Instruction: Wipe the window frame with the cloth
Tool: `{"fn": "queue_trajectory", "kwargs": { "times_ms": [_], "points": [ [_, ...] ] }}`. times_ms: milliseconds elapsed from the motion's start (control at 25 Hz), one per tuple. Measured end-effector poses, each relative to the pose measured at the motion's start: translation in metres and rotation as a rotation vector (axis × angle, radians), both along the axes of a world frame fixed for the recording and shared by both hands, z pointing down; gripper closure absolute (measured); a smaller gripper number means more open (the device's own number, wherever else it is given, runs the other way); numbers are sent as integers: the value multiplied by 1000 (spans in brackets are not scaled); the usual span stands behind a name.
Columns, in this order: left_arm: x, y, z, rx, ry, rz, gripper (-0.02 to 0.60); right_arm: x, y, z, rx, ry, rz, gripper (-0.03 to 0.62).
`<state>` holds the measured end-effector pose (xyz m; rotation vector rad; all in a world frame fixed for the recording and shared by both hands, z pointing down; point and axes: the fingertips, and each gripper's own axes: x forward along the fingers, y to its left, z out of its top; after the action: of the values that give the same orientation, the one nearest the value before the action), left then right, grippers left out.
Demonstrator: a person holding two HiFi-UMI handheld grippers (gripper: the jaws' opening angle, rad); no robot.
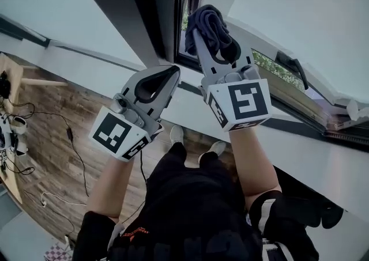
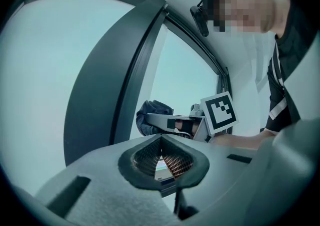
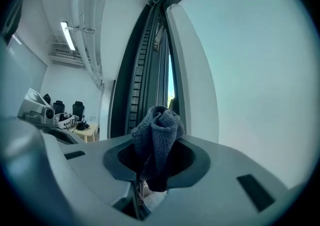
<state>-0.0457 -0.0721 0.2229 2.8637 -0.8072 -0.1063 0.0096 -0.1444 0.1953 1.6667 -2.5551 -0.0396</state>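
A bunched dark grey cloth (image 1: 211, 26) sticks out of my right gripper (image 1: 203, 29), which is shut on it and held up against the dark window frame (image 1: 167, 18) by the narrow opening. In the right gripper view the cloth (image 3: 157, 137) fills the jaws, with the frame's channel (image 3: 142, 70) just ahead. My left gripper (image 1: 167, 72) is shut with nothing in it, lower and to the left of the right one, near the dark frame post (image 2: 107, 95). From the left gripper view the cloth (image 2: 150, 115) and right gripper (image 2: 172, 122) show beyond.
The white sash (image 1: 300, 12) stands ajar at right, with a dark handle (image 1: 291, 65) on it. Pale glass (image 1: 63, 6) lies left of the post. Below are a wooden floor (image 1: 52, 133) with cables and the person's legs (image 1: 184, 185). An office desk with chairs (image 3: 70, 115) shows far left.
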Motion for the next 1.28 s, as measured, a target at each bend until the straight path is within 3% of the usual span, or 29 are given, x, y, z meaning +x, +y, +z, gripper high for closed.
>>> {"fn": "queue_trajectory", "kwargs": {
  "times_ms": [640, 1280],
  "points": [
    [-19, -13, 2, -5, 7, -17, 563, -22, -10, -6, 20, 17, -27, 491],
    [-21, -12, 52, -96, 3, -14, 563, -22, -14, 49, -67, -2, -10, 491]
  ]
}}
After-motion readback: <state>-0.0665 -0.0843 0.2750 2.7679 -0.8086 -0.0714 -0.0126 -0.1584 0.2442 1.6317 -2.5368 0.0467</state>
